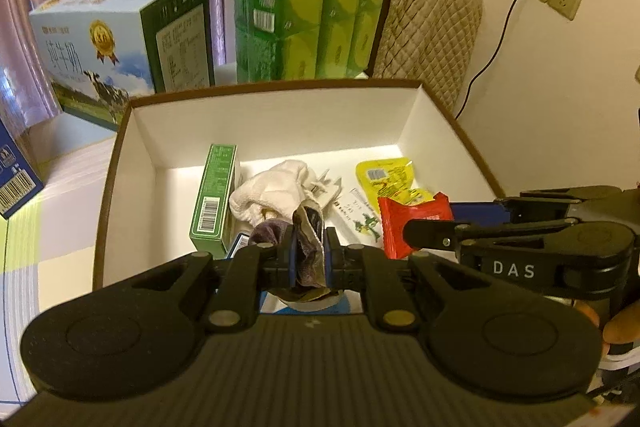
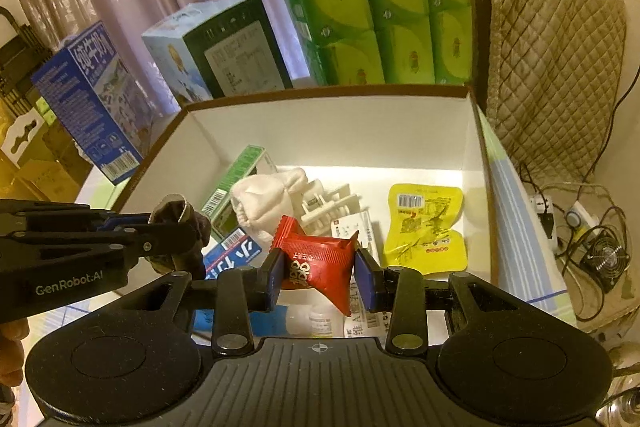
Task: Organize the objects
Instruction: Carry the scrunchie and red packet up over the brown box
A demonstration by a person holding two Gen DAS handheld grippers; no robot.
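Note:
My left gripper [image 1: 309,261] is shut on a dark purple-grey cloth [image 1: 307,243], held above the near end of the white box [image 1: 256,123]. The same cloth [image 2: 176,223] and left gripper [image 2: 160,231] appear at the left of the right wrist view. My right gripper [image 2: 320,277] is shut on a red snack packet [image 2: 316,263] over the box [image 2: 328,131]; that packet [image 1: 412,223] shows at the right of the left wrist view. Inside the box lie a green carton [image 1: 214,199], a white sock [image 1: 272,191], a white clip [image 2: 324,207], a yellow pouch [image 2: 428,227] and paper sachets.
Behind the box stand a green tissue pack [image 1: 312,3], a milk carton box [image 1: 120,43] and a blue carton [image 2: 88,95]. A chair with a quilted cover [image 2: 552,67] is at the right, with cables and a small fan [image 2: 604,259] on the floor below.

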